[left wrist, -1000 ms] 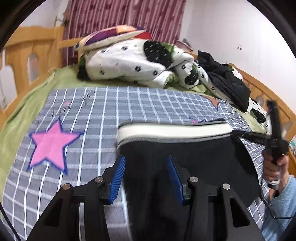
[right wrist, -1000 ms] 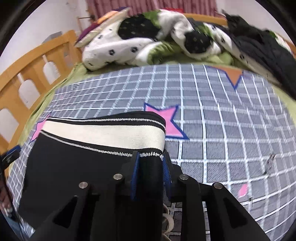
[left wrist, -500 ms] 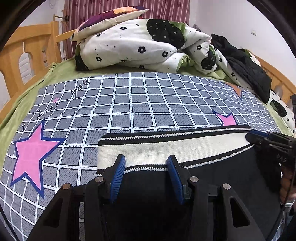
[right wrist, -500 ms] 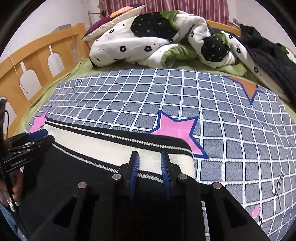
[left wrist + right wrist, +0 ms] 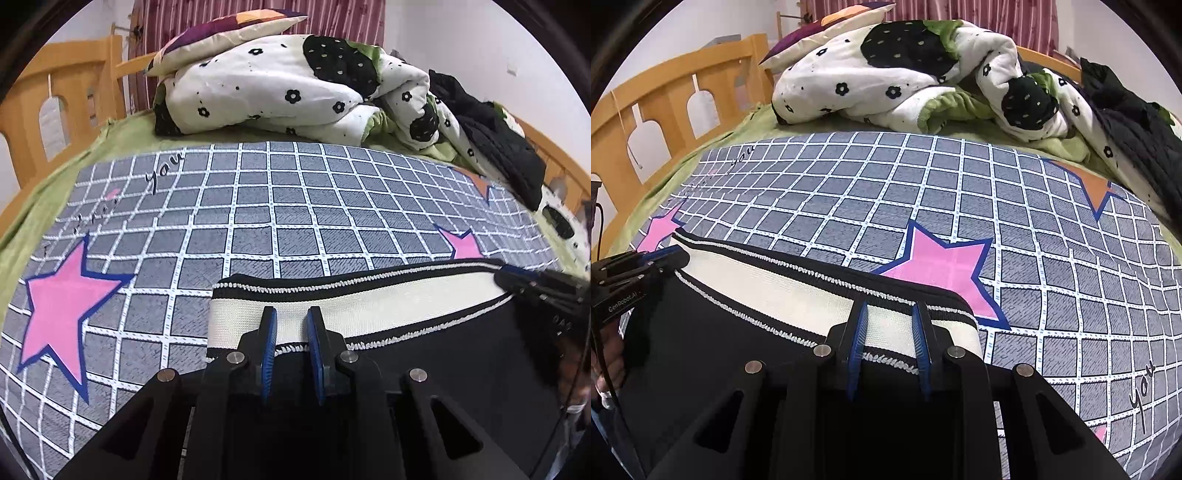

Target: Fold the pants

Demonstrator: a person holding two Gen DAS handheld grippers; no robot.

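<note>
Left wrist view: left tongs grip the pants at the cream waistband. Right tongs likewise clamp it, on the bed.

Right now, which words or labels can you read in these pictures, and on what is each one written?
"GenRobot.AI": on the left claw body.
"you": in script on the checked blanket, near its far left corner.
"you": again on the blanket, near right edge.
Fainter script by the pink star: unreadable.
Right claw label: blurred.
</note>
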